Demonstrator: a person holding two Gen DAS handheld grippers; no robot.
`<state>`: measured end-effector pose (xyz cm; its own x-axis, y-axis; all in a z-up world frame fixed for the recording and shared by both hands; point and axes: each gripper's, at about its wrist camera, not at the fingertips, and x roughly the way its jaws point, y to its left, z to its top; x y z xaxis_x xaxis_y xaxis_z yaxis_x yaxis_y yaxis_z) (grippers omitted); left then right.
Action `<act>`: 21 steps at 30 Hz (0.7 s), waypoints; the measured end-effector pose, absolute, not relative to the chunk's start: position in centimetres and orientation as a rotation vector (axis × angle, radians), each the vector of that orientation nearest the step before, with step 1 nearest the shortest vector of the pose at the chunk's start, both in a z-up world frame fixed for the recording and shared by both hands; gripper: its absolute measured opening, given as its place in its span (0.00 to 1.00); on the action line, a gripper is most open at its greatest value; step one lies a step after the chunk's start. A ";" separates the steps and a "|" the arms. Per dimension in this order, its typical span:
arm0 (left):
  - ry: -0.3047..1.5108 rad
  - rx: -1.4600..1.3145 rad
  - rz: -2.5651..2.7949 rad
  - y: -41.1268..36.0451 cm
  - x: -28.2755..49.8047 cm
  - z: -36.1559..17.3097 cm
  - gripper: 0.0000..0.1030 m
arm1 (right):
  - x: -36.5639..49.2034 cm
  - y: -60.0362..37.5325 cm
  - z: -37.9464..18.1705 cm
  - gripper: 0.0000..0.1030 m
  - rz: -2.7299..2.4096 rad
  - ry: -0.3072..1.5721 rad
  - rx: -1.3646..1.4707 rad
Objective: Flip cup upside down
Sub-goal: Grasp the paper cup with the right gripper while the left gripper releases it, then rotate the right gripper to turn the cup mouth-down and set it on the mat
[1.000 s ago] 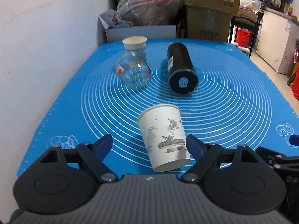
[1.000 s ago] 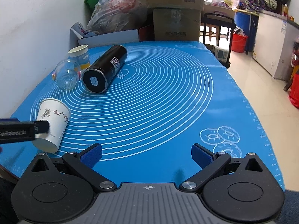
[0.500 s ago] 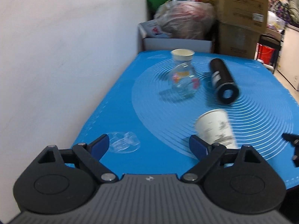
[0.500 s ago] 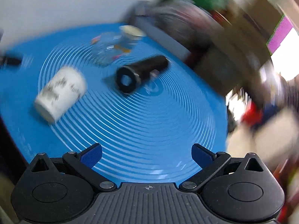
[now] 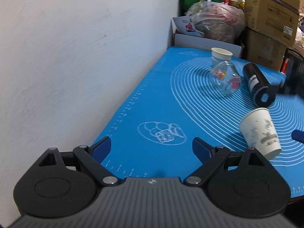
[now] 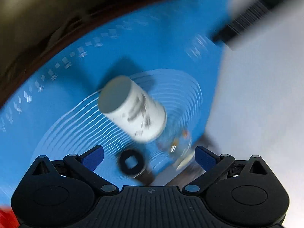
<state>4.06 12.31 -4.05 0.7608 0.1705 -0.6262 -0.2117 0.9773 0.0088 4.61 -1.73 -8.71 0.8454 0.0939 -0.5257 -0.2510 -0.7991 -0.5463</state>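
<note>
The white paper cup [image 5: 261,131] with grey ink-style print stands inverted on the blue mat [image 5: 161,98], rim down and flat base up, at the mat's near right, free of any grip.

storeroom/home | stacked cardboard boxes [image 5: 271,9] | plastic bag [image 5: 218,20] | blue mat [image 5: 152,102] by wall [image 5: 66,57]

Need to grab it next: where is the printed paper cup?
In the left wrist view, the printed paper cup stands upside down at right on the blue mat, nearer than the black bottle.

left gripper [image 5: 152,148] jaws apart, empty | paper cup [image 5: 260,133] upside down on mat [image 5: 161,98]
</note>
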 end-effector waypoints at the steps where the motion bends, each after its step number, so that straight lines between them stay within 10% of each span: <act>1: 0.677 -0.071 0.206 12.5 4.2 -4.2 0.89 | 4.7 -1.8 -9.2 1.00 0.777 0.069 -2.466; 6: 0.682 -0.086 0.191 13.3 4.6 -4.8 0.89 | 5.9 -3.1 -12.3 1.00 0.905 -0.093 -2.785; 13: 0.692 -0.115 0.179 14.1 5.5 -5.5 0.89 | 7.3 -2.9 -14.7 0.55 1.029 -0.142 -2.926; 21: 0.694 -0.102 0.144 13.1 6.1 -5.2 0.89 | 8.5 -0.2 -13.1 0.50 1.040 0.074 -2.558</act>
